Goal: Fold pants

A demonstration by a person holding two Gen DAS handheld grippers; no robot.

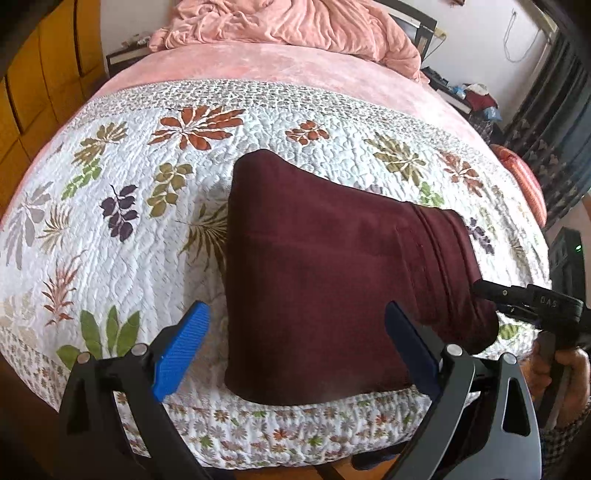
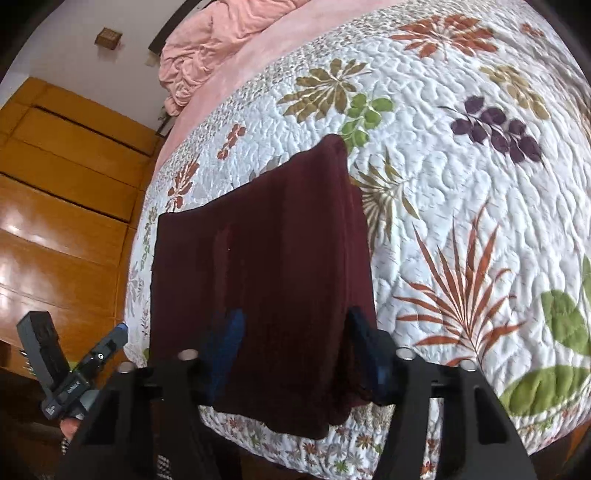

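The maroon pants lie folded in a thick stack on the floral quilt, near the bed's front edge. My left gripper is open, its blue fingers straddling the near left corner of the stack without holding it. The right gripper shows at the right side of the stack. In the right wrist view the pants fill the centre, and my right gripper is open with its fingers either side of the fold's near end. The left gripper shows at the lower left.
A pink blanket is bunched at the head of the bed over a pink sheet. Wooden wardrobe panels stand beside the bed. Clutter and a dark curtain are on the far right.
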